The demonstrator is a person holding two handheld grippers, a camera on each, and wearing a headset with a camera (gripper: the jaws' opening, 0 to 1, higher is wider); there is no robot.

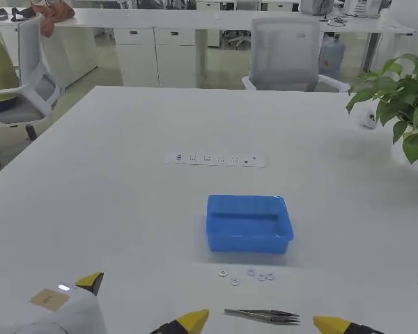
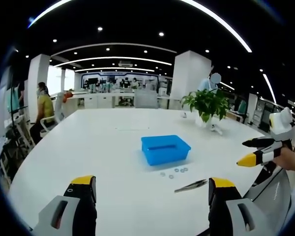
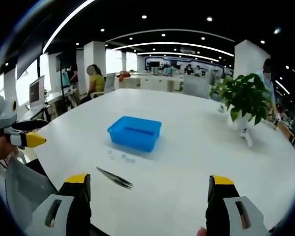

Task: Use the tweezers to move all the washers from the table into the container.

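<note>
A blue container (image 1: 249,241) stands on the white table (image 1: 125,195), empty as far as I can see. Several small metal washers (image 1: 251,273) lie loose just in front of it. Metal tweezers (image 1: 263,316) lie flat nearer to me, between both grippers. My left gripper (image 1: 141,303) is open at the table's near edge, left of the tweezers, holding nothing. My right gripper (image 1: 380,309) is open to their right, also holding nothing. In the left gripper view the container (image 2: 162,155), washers (image 2: 174,173) and tweezers (image 2: 191,185) lie ahead of the open left gripper (image 2: 152,184). The right gripper view shows the container (image 3: 130,140), washers (image 3: 120,157) and tweezers (image 3: 114,178) ahead of the open right gripper (image 3: 148,181).
A power strip (image 1: 214,159) is set into the table beyond the container. A potted plant (image 1: 400,104) stands at the table's right edge, with a small white object (image 1: 368,118) beside it. Office chairs (image 1: 285,56) stand at the far side and left.
</note>
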